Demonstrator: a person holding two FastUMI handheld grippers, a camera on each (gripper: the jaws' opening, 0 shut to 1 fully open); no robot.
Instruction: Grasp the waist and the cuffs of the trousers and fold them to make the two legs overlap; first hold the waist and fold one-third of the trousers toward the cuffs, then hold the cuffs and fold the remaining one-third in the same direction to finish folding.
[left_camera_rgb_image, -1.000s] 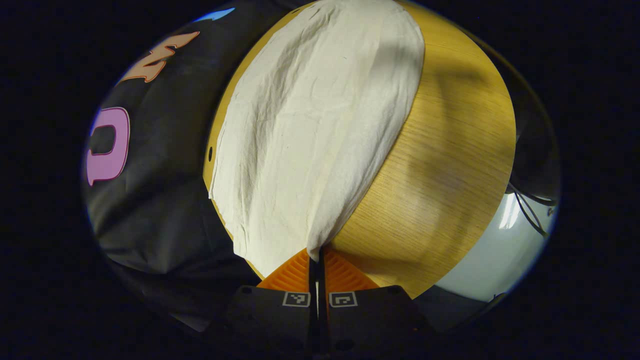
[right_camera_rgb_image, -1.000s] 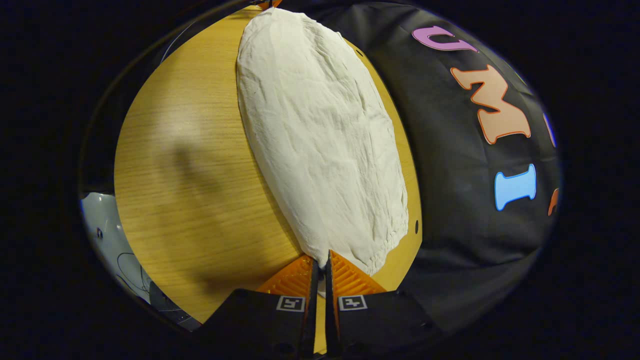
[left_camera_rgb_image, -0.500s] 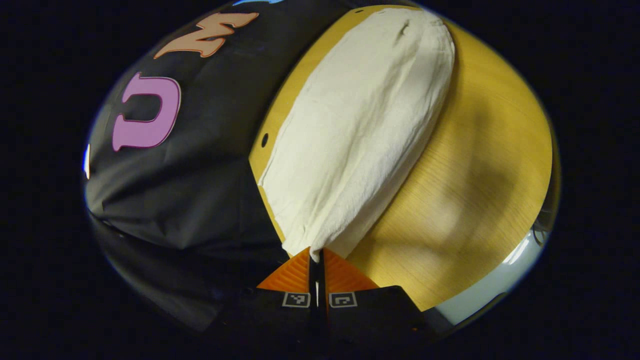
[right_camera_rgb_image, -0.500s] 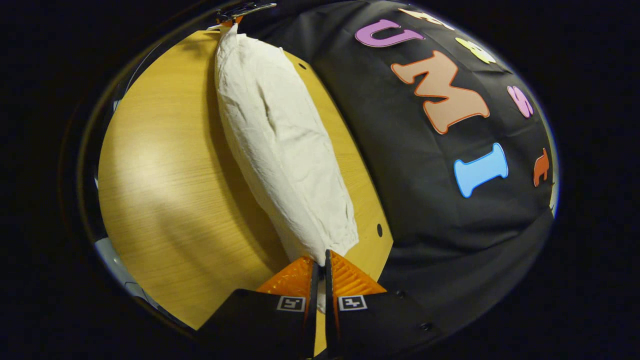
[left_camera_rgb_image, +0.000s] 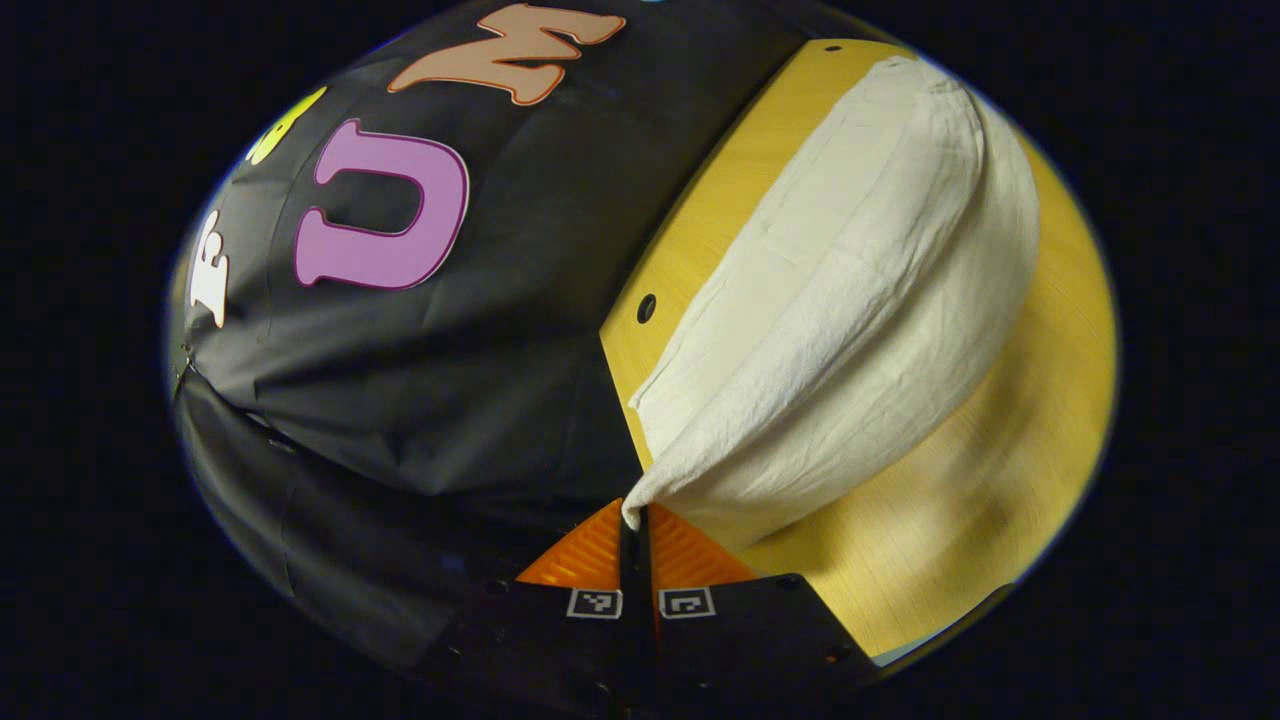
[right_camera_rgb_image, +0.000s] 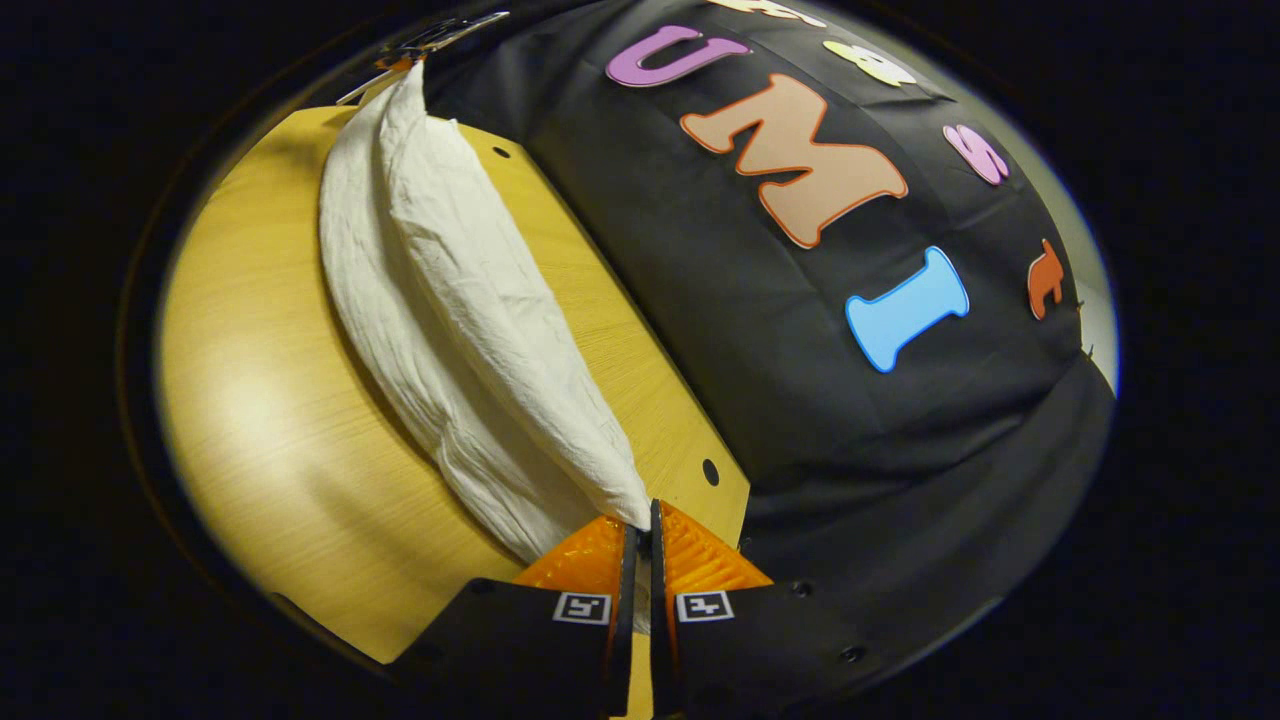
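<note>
Cream-white crumpled cotton trousers (left_camera_rgb_image: 850, 330) hang stretched between your two claws above the yellow wood-grain worktop (left_camera_rgb_image: 960, 530), and both claws are clamped tight on the cloth: your left claw (left_camera_rgb_image: 632, 522) pinches one end right at its tips, your right claw (right_camera_rgb_image: 641, 525) pinches the opposite end the same way, each with only a thin slit between the fingers. From each claw the fabric runs forward and away, sagging in a long belly toward the worktop beneath, with the far end held up high ahead; in the right gripper view the other claw (right_camera_rgb_image: 420, 45) shows at that far end. Which end is waist and which is cuffs I cannot tell. By my reading you are on the first step, bringing one leg over the other, and the lengthwise fold is not yet laid. Next, carry both ends across together, keep the cloth taut, lower it flat with the edges aligned, then let go.
</note>
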